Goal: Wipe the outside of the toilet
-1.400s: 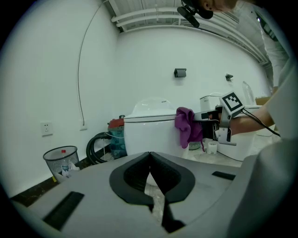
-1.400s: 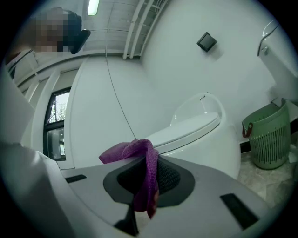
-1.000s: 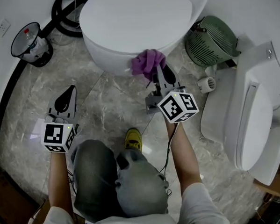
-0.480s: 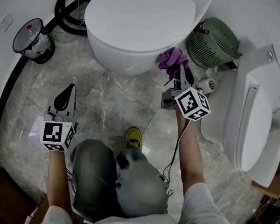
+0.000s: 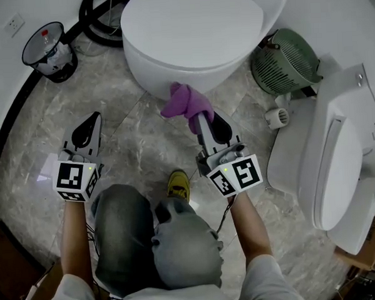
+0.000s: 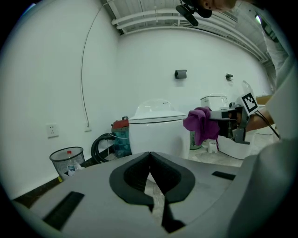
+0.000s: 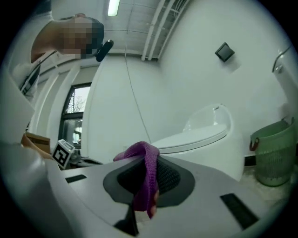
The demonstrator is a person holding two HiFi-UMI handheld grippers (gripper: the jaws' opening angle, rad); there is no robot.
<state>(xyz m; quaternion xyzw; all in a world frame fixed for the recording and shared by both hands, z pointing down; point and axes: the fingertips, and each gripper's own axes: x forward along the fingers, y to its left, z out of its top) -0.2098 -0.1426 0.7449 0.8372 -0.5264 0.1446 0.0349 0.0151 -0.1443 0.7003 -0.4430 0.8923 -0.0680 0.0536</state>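
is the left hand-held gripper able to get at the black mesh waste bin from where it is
Probably yes: only bare marble floor lies between the left hand-held gripper and the black mesh waste bin.

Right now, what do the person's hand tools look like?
The left gripper and right gripper are grey with black pads; each carries a white cube with black square markers. A thin cable trails off the right one. Short pale sleeves.

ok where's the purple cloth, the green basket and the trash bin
purple cloth (image 5: 186, 102): head view, middle of the bunched fabric
green basket (image 5: 284, 61): head view, on its slatted side
trash bin (image 5: 58, 75): head view, on its dark lower wall
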